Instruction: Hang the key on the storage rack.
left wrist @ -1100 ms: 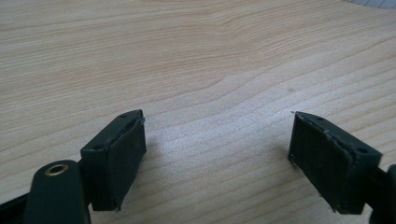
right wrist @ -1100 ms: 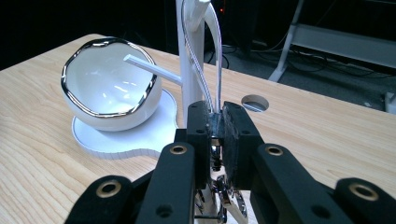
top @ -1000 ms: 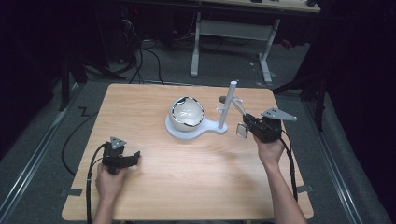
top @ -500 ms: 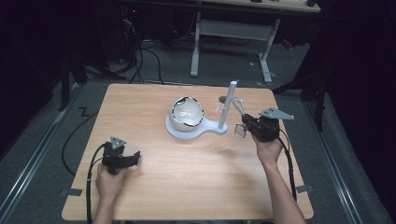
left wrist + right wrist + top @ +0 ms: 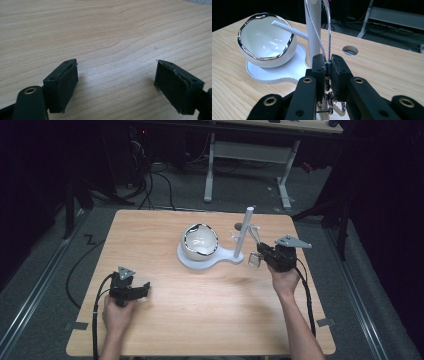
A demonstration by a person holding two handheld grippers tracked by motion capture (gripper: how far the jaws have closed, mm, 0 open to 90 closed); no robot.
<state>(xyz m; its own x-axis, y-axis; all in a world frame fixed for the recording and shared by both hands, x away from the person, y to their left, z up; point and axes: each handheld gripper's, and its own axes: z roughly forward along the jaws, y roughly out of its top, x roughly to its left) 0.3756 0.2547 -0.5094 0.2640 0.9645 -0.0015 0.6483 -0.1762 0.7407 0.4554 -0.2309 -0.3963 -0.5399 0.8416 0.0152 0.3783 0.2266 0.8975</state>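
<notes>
Looks like a lab or recording room, probably not a home. Light wooden table (image 5: pixel 200 330) on grey carpet, dark surroundings. Metal floor rail (image 5: pixel 30 305) along the left. Cables (image 5: pixel 155 180) tangled on the far floor. White-legged desk frame (image 5: pixel 245 165) at far side, dim.

No legible text, label, brand, number or sign in any view — checked the wooden table (image 5: pixel 200 320), the white bowl (image 5: pixel 200 242) on its stand and both grippers. Surfaces are plain — nothing to transcribe.
</notes>
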